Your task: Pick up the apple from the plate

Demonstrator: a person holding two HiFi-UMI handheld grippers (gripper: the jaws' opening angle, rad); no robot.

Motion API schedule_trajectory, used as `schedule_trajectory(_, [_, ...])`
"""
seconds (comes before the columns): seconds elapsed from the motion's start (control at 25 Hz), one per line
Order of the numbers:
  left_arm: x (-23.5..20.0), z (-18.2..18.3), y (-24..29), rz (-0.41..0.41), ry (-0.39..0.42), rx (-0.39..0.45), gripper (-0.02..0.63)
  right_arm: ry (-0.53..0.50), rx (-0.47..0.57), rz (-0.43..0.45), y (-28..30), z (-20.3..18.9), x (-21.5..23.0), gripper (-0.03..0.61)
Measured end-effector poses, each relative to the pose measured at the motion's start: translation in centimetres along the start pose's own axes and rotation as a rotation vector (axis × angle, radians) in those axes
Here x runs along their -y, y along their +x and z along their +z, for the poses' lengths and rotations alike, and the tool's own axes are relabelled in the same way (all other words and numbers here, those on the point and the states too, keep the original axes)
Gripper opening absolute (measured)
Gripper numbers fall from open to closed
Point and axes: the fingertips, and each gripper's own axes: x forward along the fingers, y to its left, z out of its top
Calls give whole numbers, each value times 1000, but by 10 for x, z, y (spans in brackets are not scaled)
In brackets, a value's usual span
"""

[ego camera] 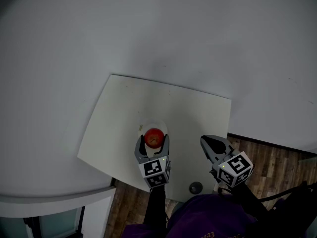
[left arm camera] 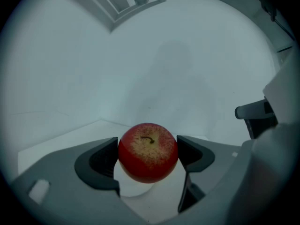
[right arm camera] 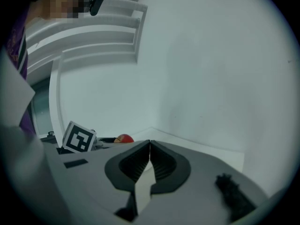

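A red apple [ego camera: 154, 137] with a yellowish top sits between the jaws of my left gripper [ego camera: 154, 141], which is shut on it. In the left gripper view both dark pads press the sides of the apple [left arm camera: 148, 151], and the white plate [left arm camera: 136, 190] shows just under it; I cannot tell whether they still touch. From the head view a strip of the plate [ego camera: 150, 126] shows beyond the apple. My right gripper [ego camera: 212, 146] hovers to the right over the table's edge, shut and empty. Seen from the right gripper [right arm camera: 150, 149], the apple [right arm camera: 124, 138] peeks out beside the left gripper's marker cube [right arm camera: 78, 138].
The cream square table [ego camera: 124, 108] stands against a white wall. Wooden floor [ego camera: 277, 157] lies to its right and near side. A small dark round thing [ego camera: 195, 187] is at the table's near edge. The person's purple sleeve [ego camera: 208, 217] fills the bottom.
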Motion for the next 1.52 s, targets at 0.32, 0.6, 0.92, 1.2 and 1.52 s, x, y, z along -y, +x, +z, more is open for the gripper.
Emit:
schedule_trajectory(0.32, [8, 20, -19, -2, 17, 34, 400, -6, 11, 15, -2, 4, -5, 12])
schedule_trajectory(0.6, [14, 29, -36, -11, 40, 78, 400, -13, 25, 17, -4, 7, -8, 12])
schedule_trajectory(0.92, [22, 56, -65, -37, 17, 160, 400, -18, 34, 19, -6, 9, -11, 12])
schedule_trajectory(1.2, [30, 75, -83, -64, 7, 212, 399, -22, 46, 26, -7, 13, -15, 12])
schedule_trajectory(1.52, [40, 90, -107, -121, -69, 296, 399, -28, 70, 43, -10, 19, -20, 12])
